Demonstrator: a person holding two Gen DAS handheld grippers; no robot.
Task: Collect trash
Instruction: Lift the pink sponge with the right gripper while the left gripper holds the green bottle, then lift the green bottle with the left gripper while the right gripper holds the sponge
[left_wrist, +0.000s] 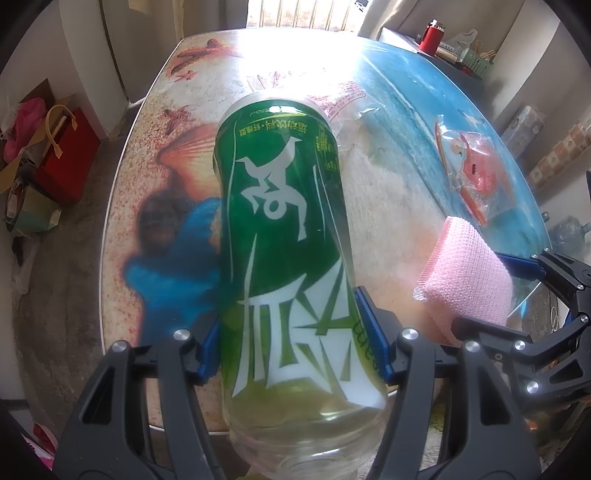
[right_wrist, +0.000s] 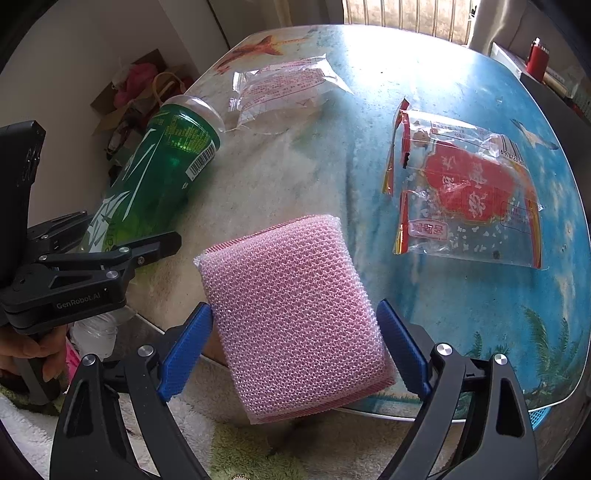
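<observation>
Left gripper (left_wrist: 293, 338) clamps the green bottle (left_wrist: 284, 229); right gripper (right_wrist: 295, 345) clasps the pink sponge (right_wrist: 295, 314).

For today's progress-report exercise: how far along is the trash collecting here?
Nothing shows as binned yet; no bin is identifiable. In hand: the left claw grips the green bottle, and the pink sponge sits between the right claw's pads, contact on the right pad unclear. Left: a clear wrapper and a red snack bag lie on the table.
</observation>
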